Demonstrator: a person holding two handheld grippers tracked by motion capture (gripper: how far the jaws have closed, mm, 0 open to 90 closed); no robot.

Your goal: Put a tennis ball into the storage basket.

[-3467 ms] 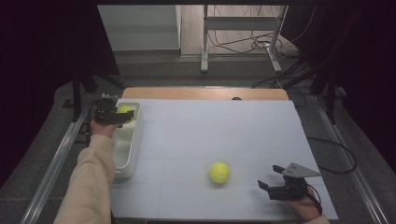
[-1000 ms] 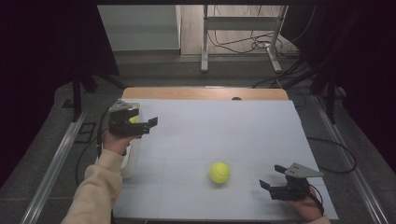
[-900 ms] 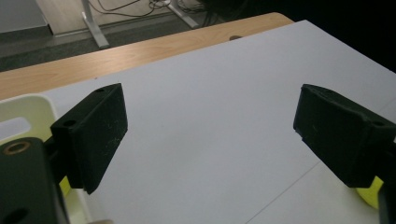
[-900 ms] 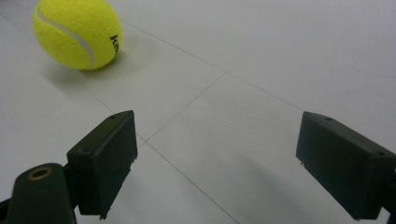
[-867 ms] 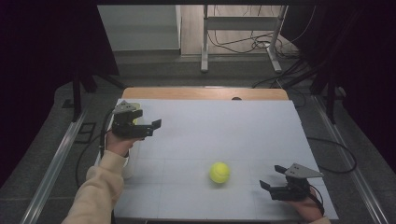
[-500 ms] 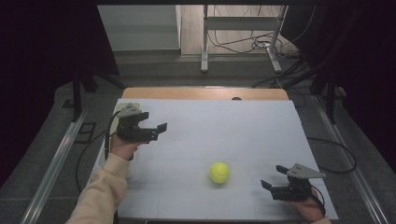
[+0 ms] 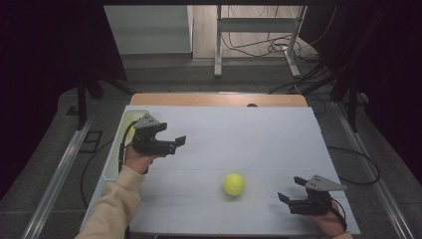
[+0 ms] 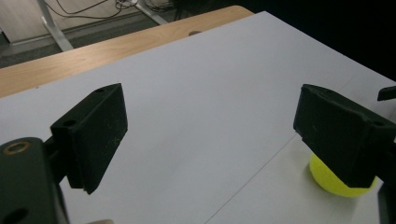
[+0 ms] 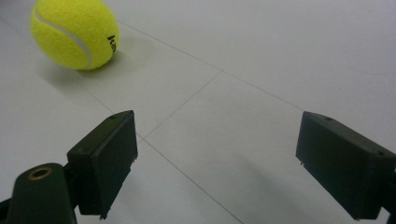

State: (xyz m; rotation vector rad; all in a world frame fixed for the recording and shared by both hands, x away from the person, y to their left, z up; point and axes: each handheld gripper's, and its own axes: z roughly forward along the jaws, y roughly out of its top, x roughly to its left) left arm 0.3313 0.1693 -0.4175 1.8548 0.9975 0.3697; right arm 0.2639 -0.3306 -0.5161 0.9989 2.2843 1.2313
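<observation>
A yellow tennis ball [image 7: 234,184] lies on the white table mat [image 7: 259,139], front of centre. My left gripper [image 7: 176,143] hovers open over the mat's left side, just right of the tray, jaws pointing toward the ball. In the left gripper view, the left gripper [image 8: 210,121] has nothing between its jaws, and the ball [image 8: 343,184] peeks from behind the right-hand jaw. My right gripper [image 7: 289,188] rests open at the front right, a short way right of the ball. In the right gripper view, the right gripper [image 9: 215,140] is wide apart and empty, with the ball [image 9: 74,32] ahead at upper left.
A pale tray [image 7: 122,144] runs along the mat's left edge, partly hidden by the left hand and gripper. A strip of wooden tabletop [image 7: 219,99] shows behind the mat. Cables and metal legs [image 7: 259,40] lie on the floor beyond the table.
The left gripper has left the tray, where it hovered by a yellow ball, and swung right over the mat, open. The right gripper and the ball on the mat stayed put.
</observation>
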